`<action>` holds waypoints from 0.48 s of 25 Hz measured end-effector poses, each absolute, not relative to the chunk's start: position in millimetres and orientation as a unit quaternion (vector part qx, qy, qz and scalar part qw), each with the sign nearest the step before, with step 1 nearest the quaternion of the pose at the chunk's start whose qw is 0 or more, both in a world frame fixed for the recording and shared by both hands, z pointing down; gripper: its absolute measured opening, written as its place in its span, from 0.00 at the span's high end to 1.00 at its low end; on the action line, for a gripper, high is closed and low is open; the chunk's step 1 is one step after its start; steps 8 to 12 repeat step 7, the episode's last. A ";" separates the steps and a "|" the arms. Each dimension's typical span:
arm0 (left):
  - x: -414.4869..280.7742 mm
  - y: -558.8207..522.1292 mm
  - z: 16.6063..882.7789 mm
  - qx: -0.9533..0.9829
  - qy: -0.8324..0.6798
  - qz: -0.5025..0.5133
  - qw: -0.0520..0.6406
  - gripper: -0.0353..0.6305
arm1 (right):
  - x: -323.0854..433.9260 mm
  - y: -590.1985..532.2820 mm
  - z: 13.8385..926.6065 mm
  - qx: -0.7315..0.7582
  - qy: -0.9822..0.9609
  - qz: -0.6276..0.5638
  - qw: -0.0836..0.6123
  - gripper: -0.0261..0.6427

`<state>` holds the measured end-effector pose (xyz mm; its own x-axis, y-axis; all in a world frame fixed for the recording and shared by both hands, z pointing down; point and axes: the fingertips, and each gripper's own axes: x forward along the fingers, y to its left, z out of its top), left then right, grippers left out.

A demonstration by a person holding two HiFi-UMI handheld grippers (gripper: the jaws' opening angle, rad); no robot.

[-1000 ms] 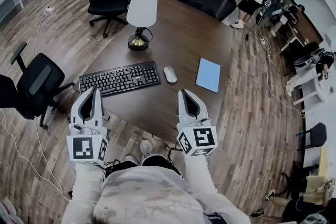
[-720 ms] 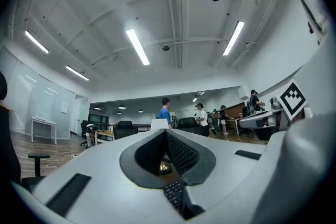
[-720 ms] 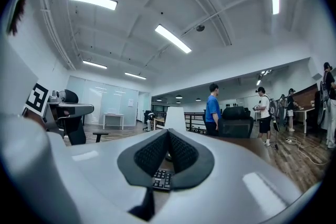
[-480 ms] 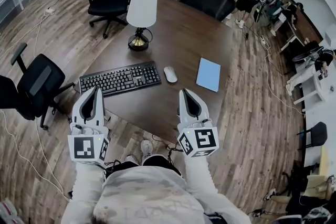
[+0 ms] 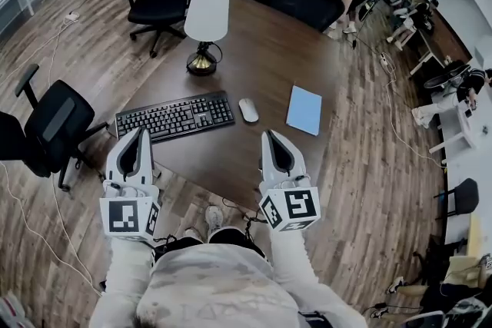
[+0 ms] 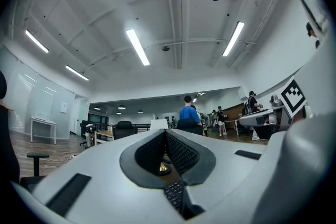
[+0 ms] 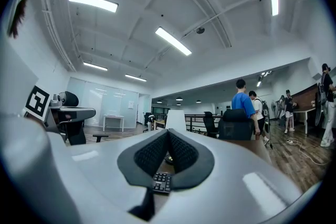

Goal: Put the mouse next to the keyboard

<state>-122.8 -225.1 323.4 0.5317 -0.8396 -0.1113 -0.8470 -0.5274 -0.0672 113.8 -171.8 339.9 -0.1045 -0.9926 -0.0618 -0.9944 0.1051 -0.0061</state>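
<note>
**Ana:** White or pale grey, that small oval plastic mouse (image 5: 248,110)? And where does it sit?

**Ben:** Pale, either way. It lies on the round brown wooden table (image 5: 269,57), just beside the right end of the long black keyboard (image 5: 175,116). A flat blue notebook (image 5: 304,109) is near it at its 3 o'clock.

**Ana:** Which claw is closer?

**Ben:** The right gripper (image 5: 270,136). From its tip the mouse is near, at about 11 o'clock. From the left gripper (image 5: 138,134) it is at 2 o'clock and well apart, with the keyboard between them.

**Ana:** Its long axis?

**Ben:** Roughly 11 to 5, almost in line with the way the right gripper points, so I'd say jaws closing across its width would suit.

**Ana:** And the jaws?

**Ben:** Pressed together on both, with nothing between them. The right would have to spread before any reach. To my eye, though, the mouse already looks placed beside the keyboard.
</note>
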 end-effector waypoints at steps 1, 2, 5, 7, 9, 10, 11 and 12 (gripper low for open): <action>-123.0 -225.5 323.0 -0.873 0.483 0.032 0.056 0.94 | 113.8 -172.0 339.0 -0.669 0.743 0.018 0.025 0.95; -122.9 -225.7 322.8 -0.873 0.483 0.032 0.055 0.94 | 114.1 -172.0 338.1 -0.669 0.743 0.018 0.026 0.95; -122.3 -226.2 322.7 -0.873 0.484 0.032 0.054 0.94 | 115.1 -172.1 337.1 -0.669 0.742 0.018 0.026 0.95; -122.2 -226.6 323.0 -0.872 0.485 0.032 0.054 0.94 | 115.5 -172.4 337.2 -0.669 0.742 0.019 0.025 0.95; -122.2 -226.6 323.0 -0.872 0.485 0.032 0.054 0.94 | 115.5 -172.4 337.2 -0.669 0.742 0.019 0.025 0.95; -122.2 -226.6 323.0 -0.872 0.485 0.032 0.054 0.94 | 115.5 -172.4 337.2 -0.669 0.742 0.019 0.025 0.95; -122.2 -226.6 323.0 -0.872 0.485 0.032 0.054 0.94 | 115.5 -172.4 337.2 -0.669 0.742 0.019 0.025 0.95; -122.2 -226.6 323.0 -0.872 0.485 0.032 0.054 0.94 | 115.5 -172.4 337.2 -0.669 0.742 0.019 0.025 0.95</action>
